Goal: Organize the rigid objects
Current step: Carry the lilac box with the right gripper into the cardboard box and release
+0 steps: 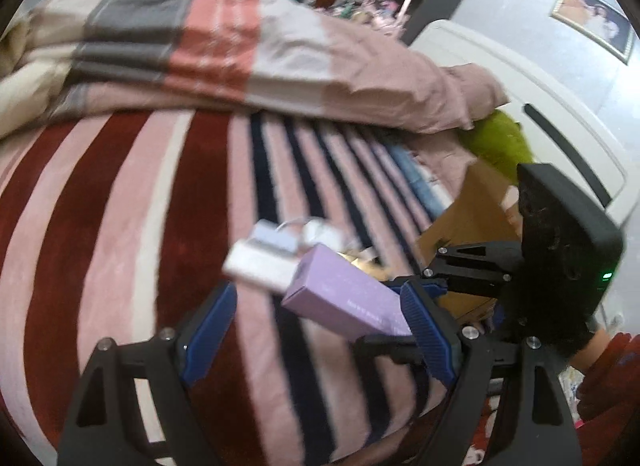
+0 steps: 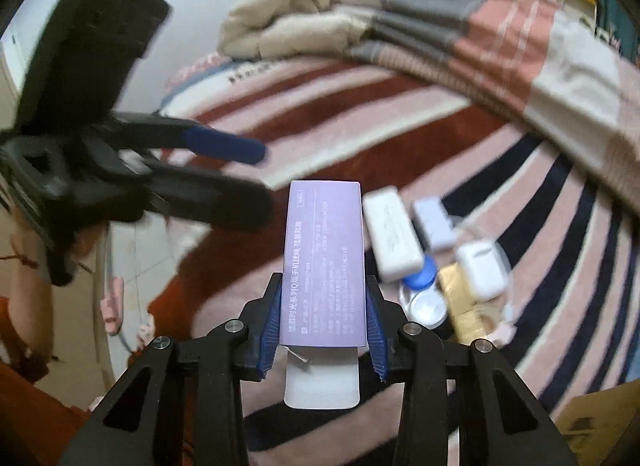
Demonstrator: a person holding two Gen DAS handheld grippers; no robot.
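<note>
Bedding covers the whole scene: a striped blanket point(image 2: 460, 121) in dark red, pink, white and navy spreads over the bed, with a folded quilt point(image 2: 460, 29) heaped along its far edge.

At the left of the right wrist view, the left gripper point(image 2: 262, 177) hangs above the blanket's left edge with its blue-padded fingers point(image 2: 224, 143) spread wide and nothing between them; its own camera shows the same gap point(image 1: 316, 322).

In the middle, the right gripper point(image 2: 324, 322) is clamped narrow on a lilac box point(image 2: 324, 250). Its blue pads press the box's two long sides near the lower end, the printed face is up, and a white flap sticks out below the grip. The box is lifted clear of the blanket.

To the right, toward the blanket's near right corner, small things lie close together: a white oblong case point(image 2: 392, 234), a pale lilac case point(image 2: 434, 221), a white earbud case point(image 2: 480, 266), a blue-rimmed round tin point(image 2: 424, 298) and a gold packet point(image 2: 464, 302). The white case and lilac case lie side by side; blur hides whether the rest touch.

A cardboard box point(image 1: 476, 205) sits at the bed's right edge in the left wrist view.
</note>
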